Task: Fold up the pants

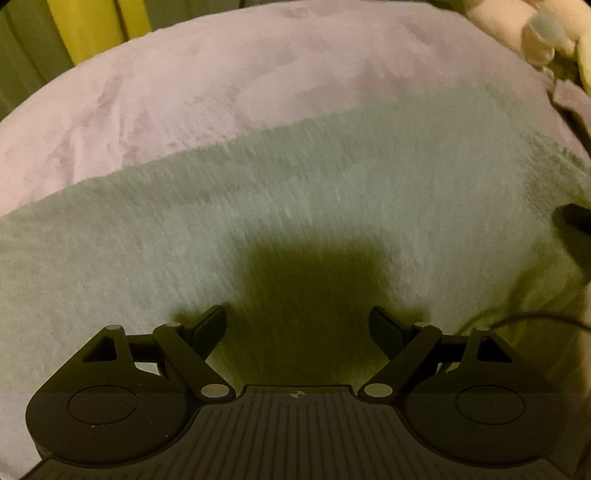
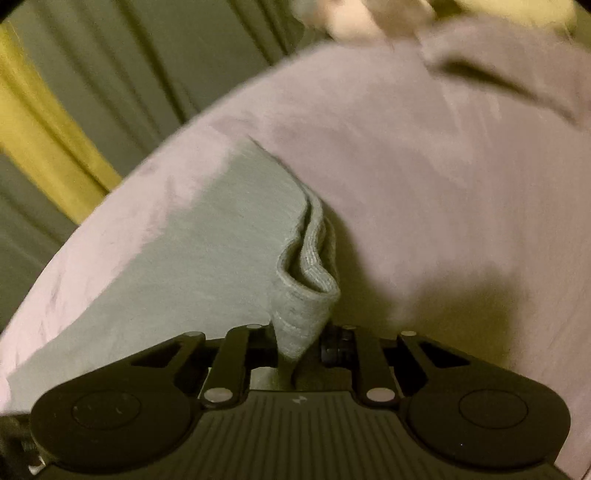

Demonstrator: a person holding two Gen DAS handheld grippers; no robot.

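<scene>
Light grey pants [image 1: 295,192] lie spread flat on a pink blanket [image 1: 221,81]. My left gripper [image 1: 297,325] is open and empty, low over the pants, casting a shadow on the fabric. In the right wrist view my right gripper [image 2: 301,343] is shut on the ribbed edge of the pants [image 2: 310,258], which bunches and folds up between the jaws. The rest of the pants [image 2: 166,258] stretches away to the left. A black tip of the right gripper [image 1: 576,218] shows at the right edge of the left wrist view.
The pink blanket [image 2: 443,166] covers a bed. Grey and yellow curtains [image 2: 74,92] hang beyond its far edge. Pale plush items [image 1: 546,33] lie at the far right corner. A thin dark cable [image 1: 535,317] runs at the right.
</scene>
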